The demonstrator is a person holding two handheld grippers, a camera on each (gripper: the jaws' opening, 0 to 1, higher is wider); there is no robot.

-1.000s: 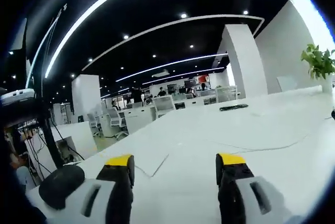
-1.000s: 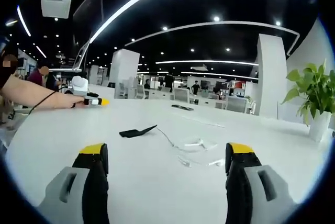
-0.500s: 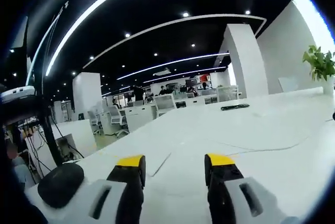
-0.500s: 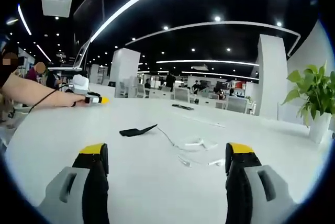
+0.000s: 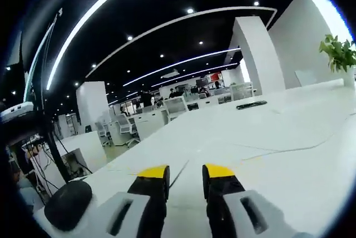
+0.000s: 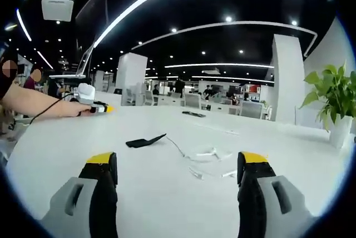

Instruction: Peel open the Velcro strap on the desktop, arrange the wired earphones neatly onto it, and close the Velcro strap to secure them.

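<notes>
The right gripper (image 6: 174,163) has its yellow-tipped black fingers (image 6: 102,159) spread wide and holding nothing, low over the white worktop (image 6: 67,149). Ahead of them, near the middle of the right gripper view, lies the flat black Velcro strap (image 6: 143,140), one end tapering to a thin tail. Just beside it, toward the right, sits the loose tangle of white wired earphones (image 6: 208,157), its thin cable running back toward the strap.

The left gripper (image 5: 185,174) has its own yellow-tipped fingers (image 5: 154,172) drawn near together with a narrow gap left between them, nothing held. It also appears small at the far left of the right gripper view (image 6: 99,107), well apart from the strap, at the end of a person's bare forearm (image 6: 39,103).

The strap looks light, thin and limp; it will likely slide or lift whole unless one end is pinned down while the free tail is pinched and peeled. The earphones look light too, and the cable is soft and springy, apt to uncoil; the buds or a gathered bundle seem the surer hold, not a single strand.

Compared with a second ago, the left fingers have closed from a wide spread to nearly together. The right fingers are as far apart as before, and strap and earphones lie unchanged.
</notes>
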